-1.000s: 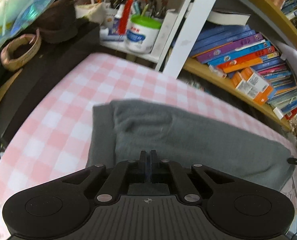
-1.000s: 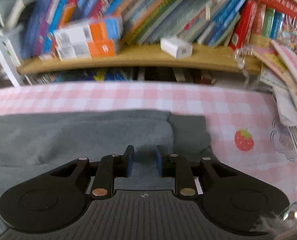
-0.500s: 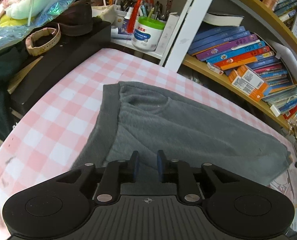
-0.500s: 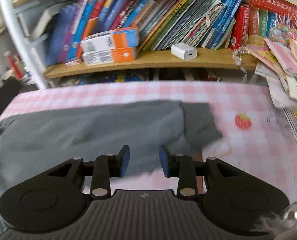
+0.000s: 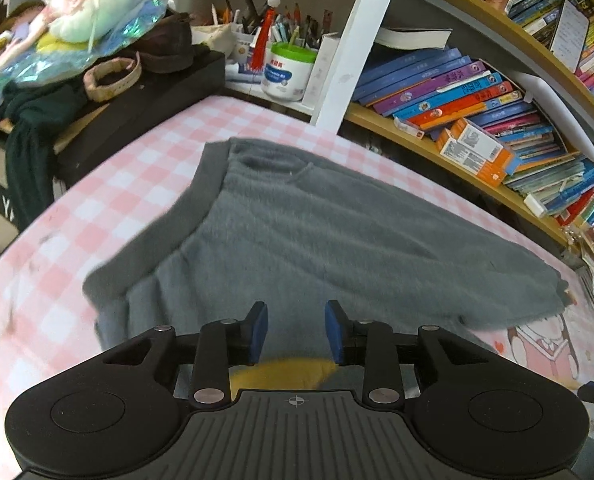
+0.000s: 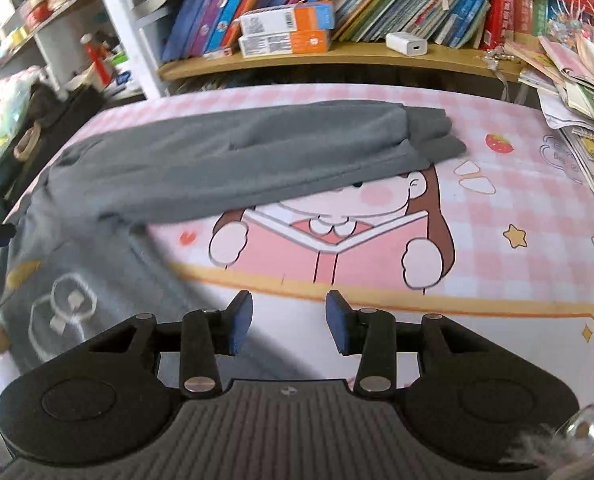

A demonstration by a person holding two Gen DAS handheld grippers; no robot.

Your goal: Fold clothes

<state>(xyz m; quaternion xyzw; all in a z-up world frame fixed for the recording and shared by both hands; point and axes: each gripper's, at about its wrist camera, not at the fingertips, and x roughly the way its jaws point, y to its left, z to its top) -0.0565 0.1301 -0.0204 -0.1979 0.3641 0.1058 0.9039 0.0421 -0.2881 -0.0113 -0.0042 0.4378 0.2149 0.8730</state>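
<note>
Left wrist view: left claw [image 5: 296,330] released, blue pads apart, nothing between them, poised over the near edge of the grey garment [image 5: 317,236]. Garment spread across the pink checked counter [image 5: 109,184], one long fold running away to the right, darker ribbed band [image 5: 165,216] along the left side. Yellow patch just under the claw, identity unclear. Bookshelf [image 5: 477,120] close behind the counter; white jar with green lid [image 5: 287,70] and dark clutter at the far left. Right wrist view: right claw [image 6: 289,328] likewise released and empty, held above bare printed counter [image 6: 477,216], apart from the cloth. Same grey garment [image 6: 237,160] lying as a long folded strip toward the far edge, ribbed cuffs [image 6: 433,128] at its right end, printed section [image 6: 57,312] hanging toward the lower left. Stack of books and papers [image 6: 577,100] near the counter's right edge. Probable faults from here: pinching only the top layer at the near edge, causing the fold beneath to slide open; uneven lift by the two claws, skewing the strip; dragging cloth toward the right-hand paper stack and displacing it; soft fleece slipping from shallow pad contact.
</note>
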